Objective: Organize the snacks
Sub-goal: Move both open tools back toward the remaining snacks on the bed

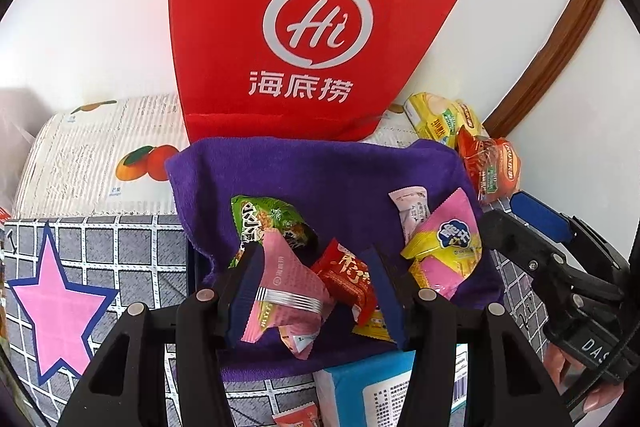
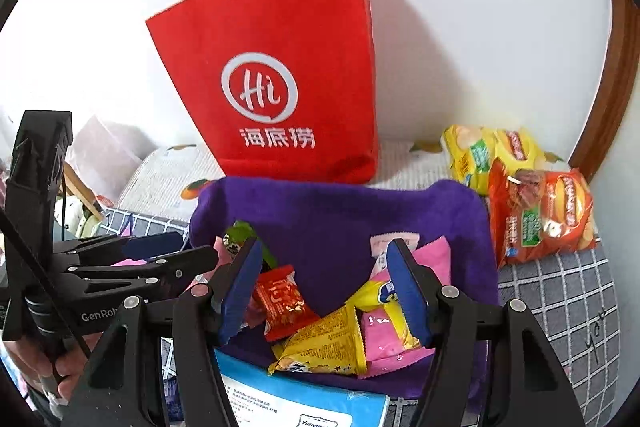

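Note:
A purple towel-lined box (image 1: 320, 179) (image 2: 340, 211) holds several snack packets: a green one (image 1: 268, 223), a pink one (image 1: 288, 291), a small red one (image 1: 348, 275) (image 2: 282, 301), a yellow one (image 2: 324, 343) and a pink-and-yellow one (image 1: 444, 251) (image 2: 384, 323). My left gripper (image 1: 316, 291) is open, its fingers straddling the pink and red packets. My right gripper (image 2: 324, 291) is open above the red and yellow packets. It shows at the right in the left wrist view (image 1: 536, 239).
A red paper bag (image 1: 316, 27) (image 2: 276, 75) stands behind the box against the wall. Yellow (image 2: 484, 151) and orange (image 2: 540, 215) chip bags lie at the right. A blue-white box (image 1: 384, 383) (image 2: 296, 395) is in front. A pink star (image 1: 60, 299) marks the checked cloth.

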Tool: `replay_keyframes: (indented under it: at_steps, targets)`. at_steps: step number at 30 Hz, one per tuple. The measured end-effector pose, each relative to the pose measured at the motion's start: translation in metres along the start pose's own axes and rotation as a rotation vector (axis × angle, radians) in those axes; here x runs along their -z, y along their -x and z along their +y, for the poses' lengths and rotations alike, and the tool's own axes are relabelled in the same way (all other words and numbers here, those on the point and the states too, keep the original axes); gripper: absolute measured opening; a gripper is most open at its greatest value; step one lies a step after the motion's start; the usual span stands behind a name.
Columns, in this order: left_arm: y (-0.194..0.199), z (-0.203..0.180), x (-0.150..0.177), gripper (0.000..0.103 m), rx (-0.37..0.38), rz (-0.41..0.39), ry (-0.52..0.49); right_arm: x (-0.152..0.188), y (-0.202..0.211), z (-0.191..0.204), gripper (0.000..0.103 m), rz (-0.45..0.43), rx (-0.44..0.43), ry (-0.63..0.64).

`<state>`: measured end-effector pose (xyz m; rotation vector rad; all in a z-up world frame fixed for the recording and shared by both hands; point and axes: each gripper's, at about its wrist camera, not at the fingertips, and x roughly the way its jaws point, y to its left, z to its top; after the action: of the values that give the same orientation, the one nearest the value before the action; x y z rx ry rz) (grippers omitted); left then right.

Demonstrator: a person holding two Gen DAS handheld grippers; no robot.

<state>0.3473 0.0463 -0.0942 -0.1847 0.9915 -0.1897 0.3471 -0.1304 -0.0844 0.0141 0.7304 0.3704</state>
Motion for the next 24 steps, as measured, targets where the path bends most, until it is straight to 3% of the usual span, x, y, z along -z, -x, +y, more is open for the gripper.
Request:
replay_keyframes:
  at_steps: [6, 10, 20, 24]
  targets:
    - [0.014, -0.002, -0.001, 0.051, -0.019, -0.022, -0.002, 0.003, 0.012, 0.015, 0.064, 0.043, -0.017, 0.006]
    - [0.023, -0.005, 0.0, 0.051, -0.006, -0.032, 0.003, 0.017, 0.029, 0.024, 0.064, 0.025, -0.004, 0.004]
    - [0.054, -0.042, 0.014, 0.051, 0.015, -0.085, -0.071, 0.086, 0.087, 0.016, 0.064, 0.038, 0.033, -0.045]
    - [0.076, -0.05, 0.029, 0.062, 0.011, -0.122, -0.083, 0.121, 0.1, 0.011, 0.064, 0.069, 0.021, -0.074]
